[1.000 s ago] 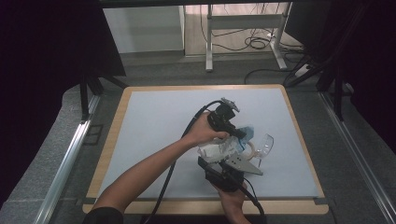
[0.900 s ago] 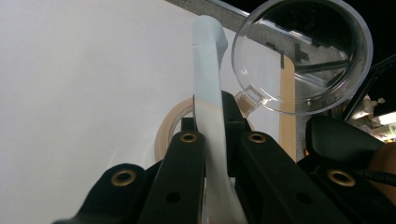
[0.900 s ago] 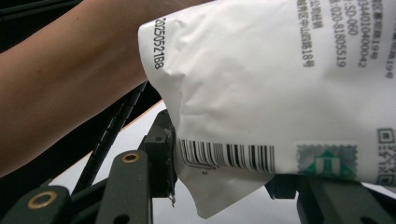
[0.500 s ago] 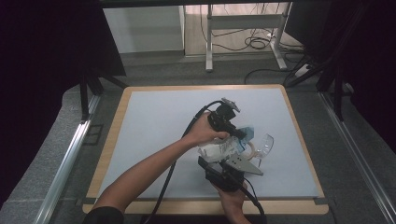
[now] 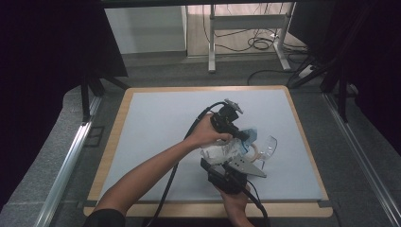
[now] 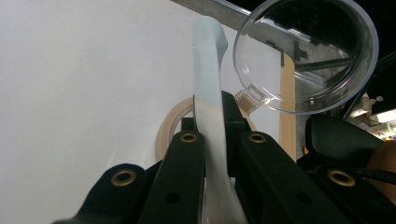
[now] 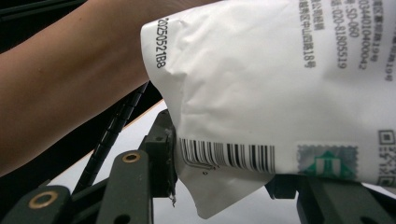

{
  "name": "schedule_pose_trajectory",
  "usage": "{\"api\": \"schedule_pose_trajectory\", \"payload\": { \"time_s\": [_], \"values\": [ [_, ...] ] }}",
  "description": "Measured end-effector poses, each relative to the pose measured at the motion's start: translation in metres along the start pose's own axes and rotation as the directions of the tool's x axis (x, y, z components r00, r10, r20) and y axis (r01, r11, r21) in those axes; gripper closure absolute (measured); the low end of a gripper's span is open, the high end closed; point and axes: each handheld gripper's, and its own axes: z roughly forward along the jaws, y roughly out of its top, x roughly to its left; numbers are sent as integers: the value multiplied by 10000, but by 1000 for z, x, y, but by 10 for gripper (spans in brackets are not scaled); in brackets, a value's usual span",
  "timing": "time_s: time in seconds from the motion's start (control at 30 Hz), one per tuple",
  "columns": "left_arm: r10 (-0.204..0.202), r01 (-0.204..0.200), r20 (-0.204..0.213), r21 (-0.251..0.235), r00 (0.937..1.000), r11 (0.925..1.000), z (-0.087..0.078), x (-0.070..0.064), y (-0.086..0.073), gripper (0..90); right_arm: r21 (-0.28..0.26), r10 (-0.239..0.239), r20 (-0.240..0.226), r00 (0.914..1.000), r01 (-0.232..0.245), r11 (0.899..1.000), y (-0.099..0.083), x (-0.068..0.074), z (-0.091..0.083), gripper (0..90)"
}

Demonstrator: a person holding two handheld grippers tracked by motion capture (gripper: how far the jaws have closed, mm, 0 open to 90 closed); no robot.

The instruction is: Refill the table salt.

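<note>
A white printed packet (image 7: pixel 261 84) with a barcode hangs between the jaws of my right gripper (image 7: pixel 224 172), which is shut on its lower edge. In the high view that packet (image 5: pixel 218 152) sits just above the right gripper (image 5: pixel 212 163) near the table's front. My left gripper (image 6: pixel 215 116) is shut on a pale blue-white strip (image 6: pixel 208 70) that stands up between its jaws. From above, the left gripper (image 5: pixel 243 137) points down-right at the packet's far side. A beige tape ring (image 6: pixel 170 123) and a clear round lens with a small handle (image 6: pixel 306 51) lie just beyond it.
The tape ring (image 5: pixel 254 153) and clear lens (image 5: pixel 269 143) lie right of the packet on the pale mat (image 5: pixel 161 123). A wooden rim (image 5: pixel 208 208) frames the mat. The person's left forearm (image 7: pixel 70 79) crosses behind the packet. Black cables trail from both grippers.
</note>
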Motion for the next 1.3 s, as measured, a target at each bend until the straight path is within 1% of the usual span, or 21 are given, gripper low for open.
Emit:
{"api": "schedule_pose_trajectory", "payload": {
  "time_s": [0.2,1.3],
  "values": [
    [-30,29,48,34,10000,10000,1,1,0,900,-44,-14,18,10000,14,10000,1,0,-1,543],
    [0,0,11,57,10000,10000,0,1,0,899,-45,-81,31,10000,81,10000,0,-1,0,546]
  ]
}}
